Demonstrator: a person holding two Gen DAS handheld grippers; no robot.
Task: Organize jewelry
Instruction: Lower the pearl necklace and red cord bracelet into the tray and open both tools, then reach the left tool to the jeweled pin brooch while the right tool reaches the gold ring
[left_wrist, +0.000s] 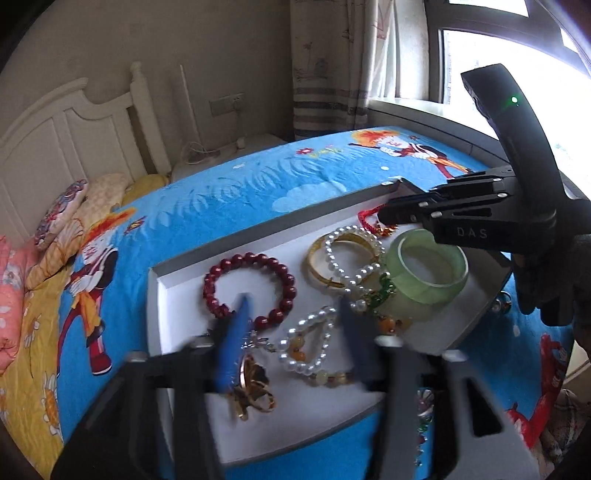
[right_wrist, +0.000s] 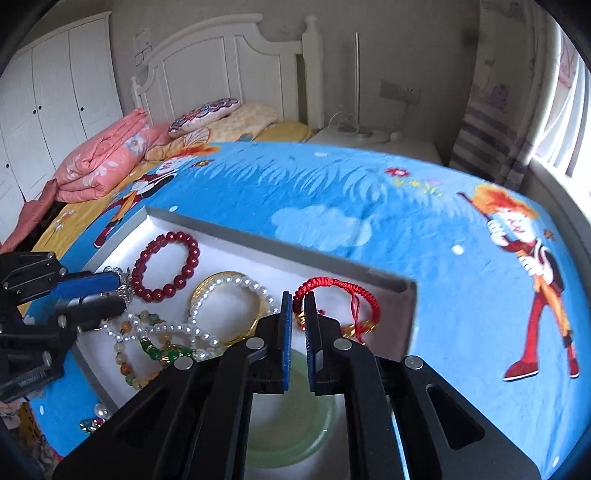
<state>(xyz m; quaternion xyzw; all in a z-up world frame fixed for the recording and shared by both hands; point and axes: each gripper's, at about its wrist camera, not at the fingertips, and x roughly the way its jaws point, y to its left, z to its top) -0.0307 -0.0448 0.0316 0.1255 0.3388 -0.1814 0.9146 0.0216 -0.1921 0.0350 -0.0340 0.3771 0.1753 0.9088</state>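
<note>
A grey tray with a white floor (left_wrist: 177, 306) (right_wrist: 258, 254) lies on the bed and holds jewelry: a dark red bead bracelet (left_wrist: 249, 286) (right_wrist: 166, 266), a gold bangle (left_wrist: 321, 273) (right_wrist: 255, 317), pearl strands (left_wrist: 347, 258) (right_wrist: 221, 291), a pale green jade bangle (left_wrist: 428, 269) (right_wrist: 291, 435), a red cord bracelet (left_wrist: 367, 221) (right_wrist: 336, 288) and a gold flower brooch (left_wrist: 255, 387). My left gripper (left_wrist: 295, 306) (right_wrist: 118, 291) is open over the tray's near left part. My right gripper (right_wrist: 300, 299) (left_wrist: 384, 214) is narrowly closed on the red cord bracelet.
The tray sits on a blue cartoon bedspread (left_wrist: 240, 192) (right_wrist: 369, 206). Loose beads (right_wrist: 94, 421) lie on the bedspread beside the tray. Pillows and a folded pink quilt (right_wrist: 107, 162) lie by the white headboard (right_wrist: 221, 74). A window (left_wrist: 498, 55) is at the right.
</note>
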